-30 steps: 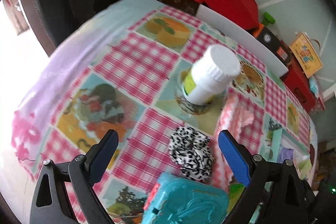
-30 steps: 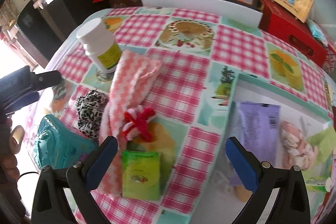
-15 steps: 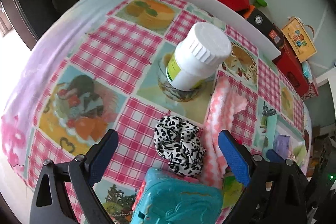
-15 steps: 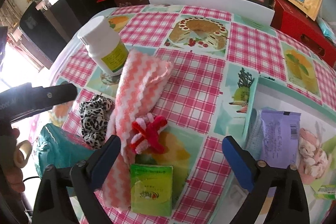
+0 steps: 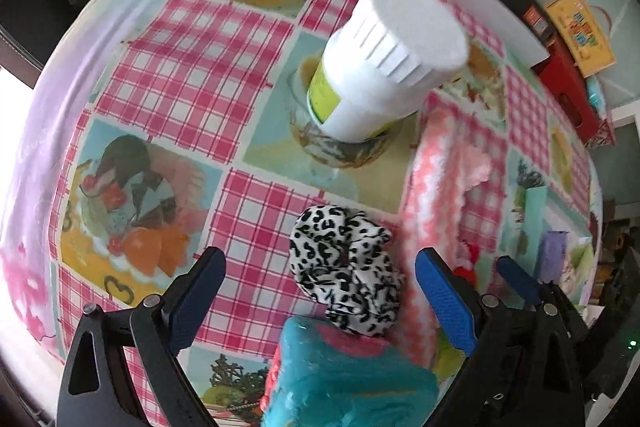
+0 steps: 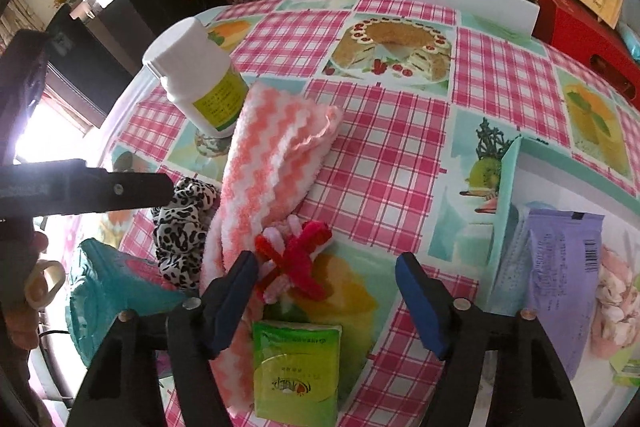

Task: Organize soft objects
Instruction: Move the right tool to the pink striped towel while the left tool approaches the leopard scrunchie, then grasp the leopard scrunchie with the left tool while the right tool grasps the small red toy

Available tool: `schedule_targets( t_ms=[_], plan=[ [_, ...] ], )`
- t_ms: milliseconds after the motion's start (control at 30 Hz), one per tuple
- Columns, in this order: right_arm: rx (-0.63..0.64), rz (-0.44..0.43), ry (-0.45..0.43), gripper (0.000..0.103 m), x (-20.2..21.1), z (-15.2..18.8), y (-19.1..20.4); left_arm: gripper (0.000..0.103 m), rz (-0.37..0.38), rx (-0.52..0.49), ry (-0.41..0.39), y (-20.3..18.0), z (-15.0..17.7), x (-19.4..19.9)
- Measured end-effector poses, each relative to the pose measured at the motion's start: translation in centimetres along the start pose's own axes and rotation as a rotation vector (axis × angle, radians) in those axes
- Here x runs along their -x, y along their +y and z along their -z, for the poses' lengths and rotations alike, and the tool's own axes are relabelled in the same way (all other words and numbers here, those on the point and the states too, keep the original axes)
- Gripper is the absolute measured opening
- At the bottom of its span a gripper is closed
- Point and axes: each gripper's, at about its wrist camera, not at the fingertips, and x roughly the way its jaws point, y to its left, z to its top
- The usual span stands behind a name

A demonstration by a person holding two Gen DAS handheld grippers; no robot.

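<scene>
The left wrist view is showing blur over the white bottle (image 5: 384, 67) and the far table edge, and a teal pouch (image 5: 348, 383) is running off the bottom of that picture, covering the near edge of the spotted scrunchie (image 5: 348, 267). In the right wrist view the left gripper's arm is hiding part of that scrunchie, and the contents of the white tray (image 6: 516, 163) at the right are running out of frame. The right gripper (image 6: 326, 301) has just been closing its jaws, yet they are still standing apart, pads touching nothing, with the red and white fuzzy twist (image 6: 296, 259) lying between them just beside the left pad. The twist is resting on the checked tablecloth (image 6: 384, 155) against the pink zigzag cloth (image 6: 272, 155), above a green tissue pack (image 6: 296, 371). The left gripper (image 5: 320, 301) is hanging wide open over the scrunchie, gripping nothing.
</scene>
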Motion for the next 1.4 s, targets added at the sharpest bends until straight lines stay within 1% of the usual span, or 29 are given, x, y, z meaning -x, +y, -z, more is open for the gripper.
schedule_targets(
  t_ms=[67,167,233,300,367,433,500,567,633,667,733,833,1100,1267,1400],
  plan=[
    [-0.001,-0.001,0.010,0.058,-0.3,0.0,0.0,0.095,0.010,-0.007,0.035,0.0,-0.7,-0.8],
    [-0.001,-0.008,0.021,0.053,-0.6,0.1,0.0,0.090,0.000,-0.022,0.068,-0.2,-1.3,-1.7],
    [0.004,-0.010,0.021,0.051,-0.7,0.1,0.0,0.082,-0.007,-0.031,0.091,-0.5,-1.9,-2.4],
    [0.009,-0.013,0.018,0.049,-0.7,0.1,0.1,0.081,0.004,-0.034,0.103,-0.8,-2.1,-2.9],
    [0.010,-0.015,0.017,0.045,-0.7,0.0,0.2,0.080,-0.001,-0.045,0.103,-1.3,-2.2,-3.4],
    [0.009,-0.016,0.016,0.042,-0.7,0.0,0.1,0.061,0.012,-0.050,0.109,-1.6,-2.2,-3.6],
    [0.008,-0.019,0.018,0.042,-0.8,0.0,0.1,0.057,0.034,-0.045,0.122,-1.8,-2.2,-4.1],
    [0.010,-0.020,0.017,0.040,-0.7,0.0,0.0,0.056,0.024,-0.053,0.118,-2.0,-2.3,-4.3],
    [0.011,-0.021,0.014,0.039,-0.7,0.0,0.1,0.049,0.020,-0.060,0.114,-2.3,-2.4,-4.5],
    [0.010,-0.022,0.014,0.038,-0.7,0.0,0.0,0.047,0.017,-0.062,0.112,-2.4,-2.3,-4.4],
    [0.008,-0.022,0.012,0.037,-0.6,0.0,0.0,0.043,0.020,-0.065,0.105,-2.5,-1.7,-4.2],
    [0.004,-0.023,0.007,0.037,-0.4,0.0,0.0,0.039,0.027,-0.056,0.094,-2.6,-1.6,-4.1],
    [-0.009,-0.023,-0.006,0.037,0.1,0.1,-0.5,0.033,0.045,-0.009,0.038,-0.5,0.1,-2.6],
    [-0.006,-0.026,-0.016,0.035,0.4,0.1,-0.3,0.032,0.059,0.020,-0.037,0.3,1.2,-0.1],
    [-0.011,-0.027,-0.026,0.035,1.0,0.0,-0.4,0.032,0.046,0.019,-0.105,0.2,1.9,2.0]
  ],
)
